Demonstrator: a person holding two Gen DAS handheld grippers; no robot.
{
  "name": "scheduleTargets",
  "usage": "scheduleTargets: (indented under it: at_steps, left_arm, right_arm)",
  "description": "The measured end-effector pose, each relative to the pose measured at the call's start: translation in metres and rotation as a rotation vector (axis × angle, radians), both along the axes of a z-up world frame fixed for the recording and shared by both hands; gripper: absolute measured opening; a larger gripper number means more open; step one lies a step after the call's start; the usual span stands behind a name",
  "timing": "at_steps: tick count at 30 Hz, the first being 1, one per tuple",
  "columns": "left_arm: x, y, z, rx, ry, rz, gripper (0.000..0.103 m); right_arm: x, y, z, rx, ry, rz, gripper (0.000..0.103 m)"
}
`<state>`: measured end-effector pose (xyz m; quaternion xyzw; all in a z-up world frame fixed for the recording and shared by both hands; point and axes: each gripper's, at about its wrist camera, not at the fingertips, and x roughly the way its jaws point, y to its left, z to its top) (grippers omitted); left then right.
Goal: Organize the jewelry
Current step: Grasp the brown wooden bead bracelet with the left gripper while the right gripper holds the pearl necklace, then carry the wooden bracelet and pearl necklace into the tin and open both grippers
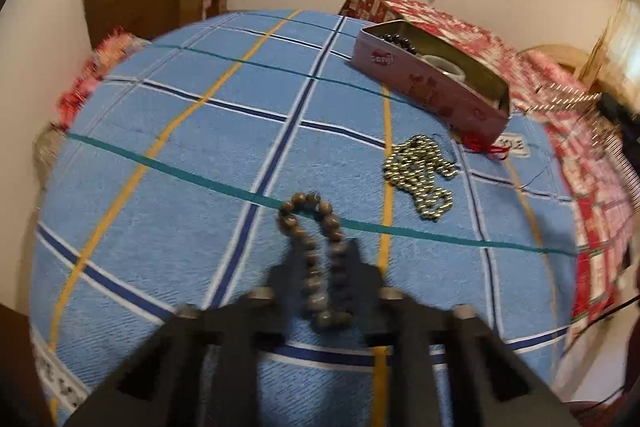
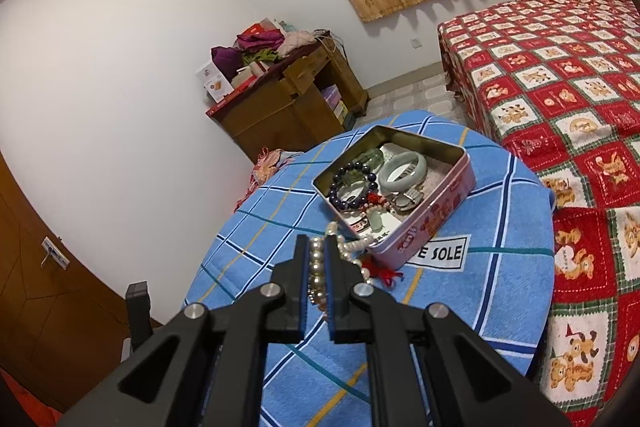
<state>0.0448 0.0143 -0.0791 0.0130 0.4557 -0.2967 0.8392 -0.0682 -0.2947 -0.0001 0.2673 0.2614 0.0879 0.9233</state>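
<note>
My left gripper (image 1: 325, 251) is shut on a brown bead bracelet (image 1: 304, 203), whose loop sticks out past the fingertips over the blue checked cloth (image 1: 192, 155). A heap of gold beads (image 1: 420, 175) lies on the cloth to the right of it. Behind that stands an open pink tin (image 1: 420, 83). My right gripper (image 2: 318, 241) is shut on a string of pearls (image 2: 350, 247) that trails right toward the tin (image 2: 432, 219). Inside the tin lie a dark bead bracelet (image 2: 352, 187), a pale jade bangle (image 2: 402, 167), a watch (image 2: 408, 197) and other small pieces.
The cloth covers a small round table (image 2: 500, 307). A bed with a red teddy-bear quilt (image 2: 560, 87) stands close on the right. A wooden cabinet (image 2: 288, 99) piled with clothes is against the far wall. A red tassel (image 2: 380, 273) lies by the tin.
</note>
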Motion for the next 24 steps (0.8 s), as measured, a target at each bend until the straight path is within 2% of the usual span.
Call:
scheduleTargets:
  at_steps: [4,8,14,18,24]
  left_arm:
    - [-0.001,-0.001,0.006,-0.039,-0.042,0.003,0.009]
    - [0.005,-0.001,0.031,-0.162,-0.103,-0.014,0.009]
    - [0.019,-0.018,0.059,-0.216,-0.181,-0.056,0.009]
    - [0.027,-0.027,0.072,-0.247,-0.221,-0.075,0.009]
    - [0.043,-0.036,0.087,-0.306,-0.242,-0.088,0.009]
  right_arm:
    - [0.002,-0.008,-0.003,0.002,0.004,-0.004,0.009]
    - [0.005,-0.020,0.000,0.001,-0.004,-0.013,0.009]
    - [0.021,-0.036,0.008,-0.010,-0.030,-0.020,0.009]
    - [0.042,-0.040,0.015,-0.049,-0.049,-0.008,0.009]
    - [0.106,-0.050,0.024,-0.090,-0.069,0.033,0.009]
